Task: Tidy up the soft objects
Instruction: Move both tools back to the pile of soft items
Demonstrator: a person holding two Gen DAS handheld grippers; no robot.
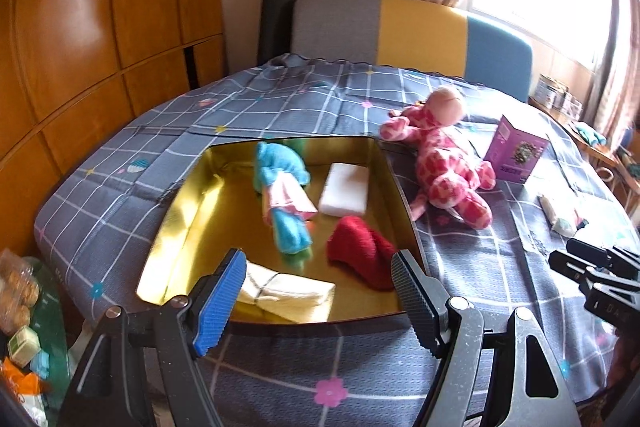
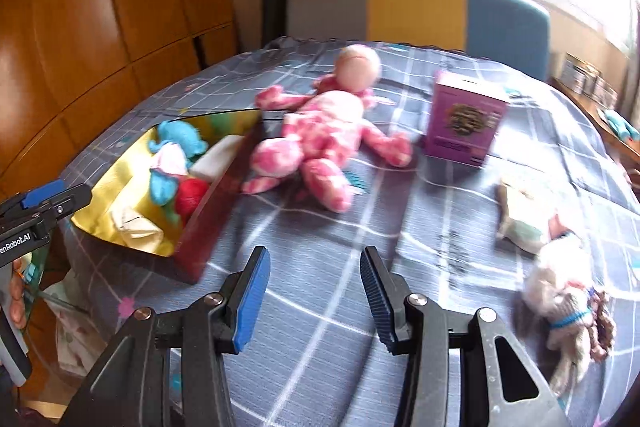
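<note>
A gold-lined box [image 1: 192, 211] [image 2: 112, 179] sits on the checked grey tablecloth. In it lie a blue plush toy [image 1: 282, 195], a white sponge block [image 1: 345, 189], a red knitted piece [image 1: 360, 255] and a folded yellow cloth [image 1: 288, 293]. A pink spotted plush giraffe [image 1: 444, 159] [image 2: 320, 143] lies on the cloth right of the box. A whitish plush toy [image 2: 564, 291] lies at the far right. My left gripper [image 1: 318, 269] hangs open over the box's near edge, empty. My right gripper [image 2: 316, 267] stands open and empty above bare cloth, short of the giraffe.
A purple carton [image 1: 516, 155] [image 2: 464, 121] stands beyond the giraffe. A pale packet [image 2: 520, 215] lies to its right. A chair with grey, yellow and blue panels [image 1: 412, 31] stands behind the table, wooden cabinets [image 1: 100, 27] at left. Bags and boxes [image 1: 20, 327] lie on the floor.
</note>
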